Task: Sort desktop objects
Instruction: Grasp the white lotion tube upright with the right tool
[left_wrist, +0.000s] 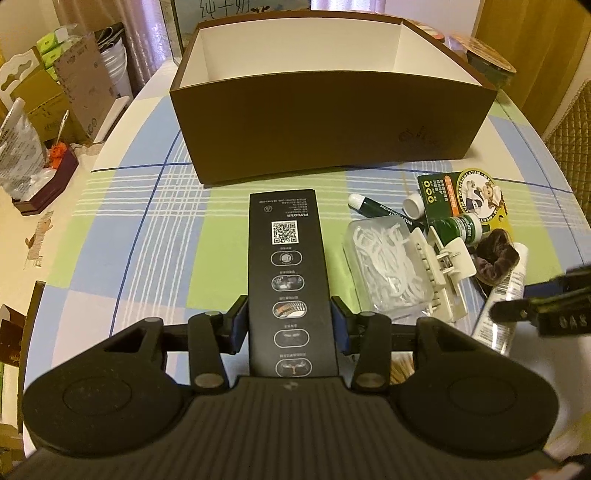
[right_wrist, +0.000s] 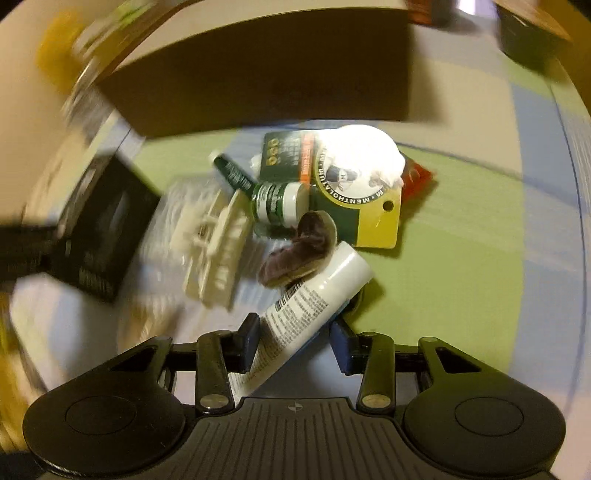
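- Left claw (left_wrist: 290, 328) pinches the black carton (left_wrist: 288, 273), just in front of the brown box (left_wrist: 332, 125).
- Right claw (right_wrist: 293, 345) straddles the white tube (right_wrist: 306, 306); whether it grips, I cannot tell.
- Risk: the tube sits skewed, so it may slip; the long carton may catch the box rim.

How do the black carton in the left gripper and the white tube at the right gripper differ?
The black carton is flat-sided and dark with a QR code; the white tube is round and pale with a barcode. The carton lies straight between its fingers; the tube lies askew. Both sit between gripper fingers.
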